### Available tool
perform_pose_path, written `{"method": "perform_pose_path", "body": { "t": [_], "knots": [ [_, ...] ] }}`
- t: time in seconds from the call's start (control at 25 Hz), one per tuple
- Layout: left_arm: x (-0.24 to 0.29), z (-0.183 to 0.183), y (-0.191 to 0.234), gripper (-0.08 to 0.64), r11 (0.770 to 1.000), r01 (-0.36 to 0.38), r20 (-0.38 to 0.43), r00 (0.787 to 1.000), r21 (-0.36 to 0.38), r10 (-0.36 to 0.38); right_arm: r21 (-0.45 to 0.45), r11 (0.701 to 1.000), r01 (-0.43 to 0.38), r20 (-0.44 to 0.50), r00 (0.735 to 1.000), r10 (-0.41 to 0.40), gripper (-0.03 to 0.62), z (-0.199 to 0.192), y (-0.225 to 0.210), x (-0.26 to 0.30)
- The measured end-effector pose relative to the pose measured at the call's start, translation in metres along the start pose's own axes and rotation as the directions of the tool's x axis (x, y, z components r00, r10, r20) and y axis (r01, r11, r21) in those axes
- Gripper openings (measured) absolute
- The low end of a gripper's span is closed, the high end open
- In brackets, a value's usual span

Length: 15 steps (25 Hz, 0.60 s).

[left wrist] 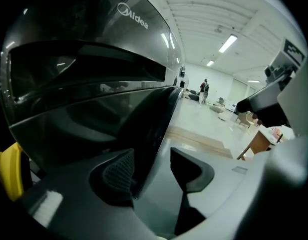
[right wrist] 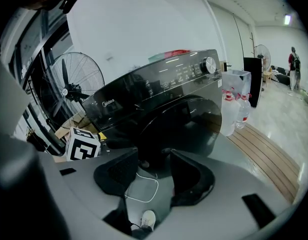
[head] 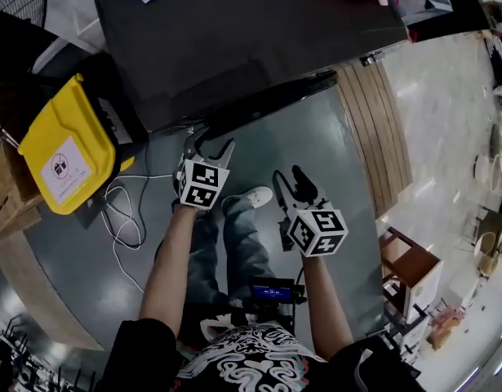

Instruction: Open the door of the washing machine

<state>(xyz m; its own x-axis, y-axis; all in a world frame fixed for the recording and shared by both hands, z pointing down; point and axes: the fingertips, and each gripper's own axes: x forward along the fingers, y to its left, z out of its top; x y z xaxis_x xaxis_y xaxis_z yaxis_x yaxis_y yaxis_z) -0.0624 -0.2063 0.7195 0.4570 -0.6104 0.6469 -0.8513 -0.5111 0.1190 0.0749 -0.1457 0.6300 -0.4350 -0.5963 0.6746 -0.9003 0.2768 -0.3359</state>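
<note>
The black washing machine [head: 251,31] stands at the top of the head view, and its round door [head: 271,104] hangs ajar, swung out towards me. My left gripper [head: 211,147] is at the door's free edge. In the left gripper view the door edge [left wrist: 148,129] runs down between the jaws of the left gripper [left wrist: 151,171], close to the left pad [left wrist: 118,171] and apart from the right one, so the gripper is open. My right gripper [head: 293,182] hangs lower right, away from the door. It [right wrist: 152,171] is open with nothing in it, facing the machine [right wrist: 159,89] and its door [right wrist: 189,124].
A yellow bin [head: 67,145] stands left of the machine, with a white cable [head: 124,211] looped on the grey floor. A wooden platform [head: 381,129] with water bottles [right wrist: 234,109] lies to the right. A standing fan [right wrist: 76,81] is behind, and a wooden stool [head: 410,268] at my right.
</note>
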Motion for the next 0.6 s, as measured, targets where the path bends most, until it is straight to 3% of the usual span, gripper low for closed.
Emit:
{"method": "perform_pose_path", "body": {
  "t": [0.16, 0.28, 0.4, 0.6],
  "knots": [
    [0.016, -0.002, -0.007, 0.155, 1.0, 0.027, -0.009, 1.0, 0.011, -0.026, 0.002, 1.0, 0.001, -0.001, 1.0, -0.001, 0.201, -0.004, 0.002, 0.004],
    [0.023, -0.001, -0.004, 0.109, 0.999, 0.0, -0.016, 1.0, 0.033, 0.001, -0.001, 1.0, 0.004, 0.001, 1.0, -0.004, 0.197, -0.004, 0.003, 0.007],
    [0.024, -0.002, -0.002, 0.094, 0.998, 0.008, -0.019, 1.0, 0.061, -0.006, -0.002, 1.0, 0.011, 0.005, 1.0, -0.011, 0.189, -0.004, 0.002, 0.011],
    [0.018, -0.007, -0.004, 0.084, 0.999, -0.008, -0.044, 0.999, 0.049, 0.01, 0.015, 1.0, 0.02, -0.004, 1.0, -0.02, 0.187, -0.005, 0.003, 0.014]
  ]
}}
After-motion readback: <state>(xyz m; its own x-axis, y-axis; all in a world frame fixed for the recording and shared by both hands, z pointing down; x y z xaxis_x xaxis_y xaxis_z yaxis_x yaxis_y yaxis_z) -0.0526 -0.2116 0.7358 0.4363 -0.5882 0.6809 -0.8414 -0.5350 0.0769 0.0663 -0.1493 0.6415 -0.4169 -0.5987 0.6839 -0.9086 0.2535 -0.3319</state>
